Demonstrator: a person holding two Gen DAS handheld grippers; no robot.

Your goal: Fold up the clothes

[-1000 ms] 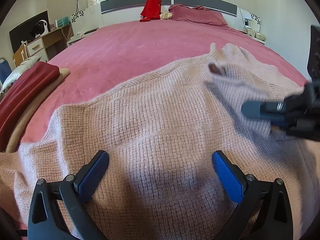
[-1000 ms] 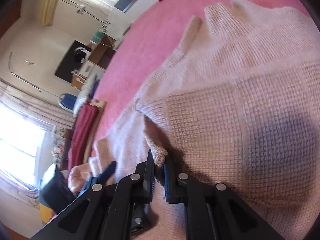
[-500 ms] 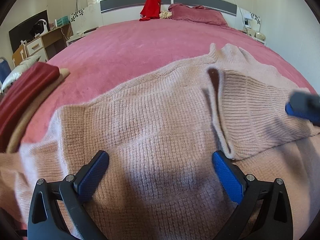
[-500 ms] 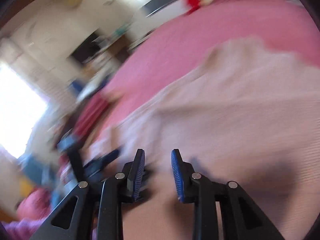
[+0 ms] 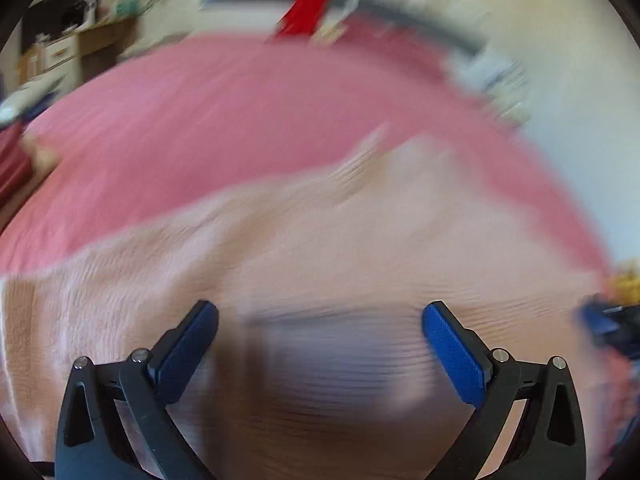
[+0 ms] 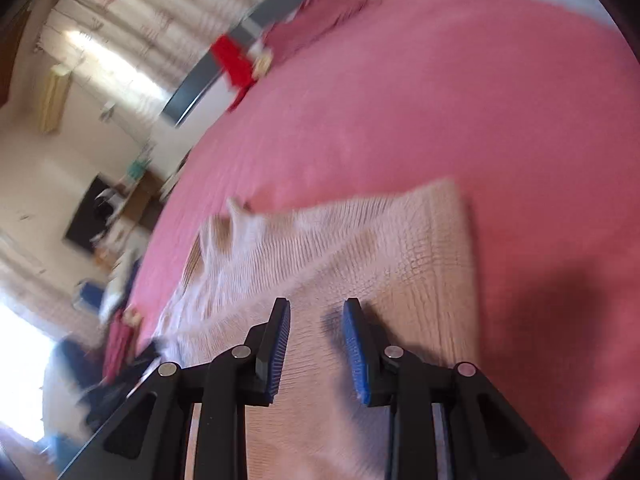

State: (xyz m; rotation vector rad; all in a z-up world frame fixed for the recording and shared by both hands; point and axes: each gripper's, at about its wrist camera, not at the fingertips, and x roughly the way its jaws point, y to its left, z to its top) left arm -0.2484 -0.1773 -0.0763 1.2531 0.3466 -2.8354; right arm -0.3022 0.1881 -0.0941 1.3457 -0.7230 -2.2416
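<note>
A pale pink knit sweater (image 5: 320, 248) lies spread on the pink bed cover (image 5: 208, 120); this view is motion-blurred. My left gripper (image 5: 320, 320) hovers over the sweater's middle, wide open, with nothing between its blue pads. In the right wrist view the sweater (image 6: 360, 248) lies with its sleeve folded across the body. My right gripper (image 6: 317, 312) is just above the sweater near its right edge. Its jaws are closing with a narrow gap, and nothing is between the pads. The right gripper (image 5: 608, 320) shows as a blue blur at the left view's right edge.
A red garment (image 5: 306, 10) hangs on the grey headboard (image 5: 400, 4) beside dark pink pillows (image 6: 320, 20). Folded dark red clothes (image 6: 116, 344) lie at the bed's left edge. A desk with drawers (image 5: 68, 48) and a dark screen (image 6: 90, 216) stand by the left wall.
The right gripper let go of the sweater's sleeve, leaving it folded over the body, and swung away to the right. The left gripper shifted sideways over the sweater, still open.
</note>
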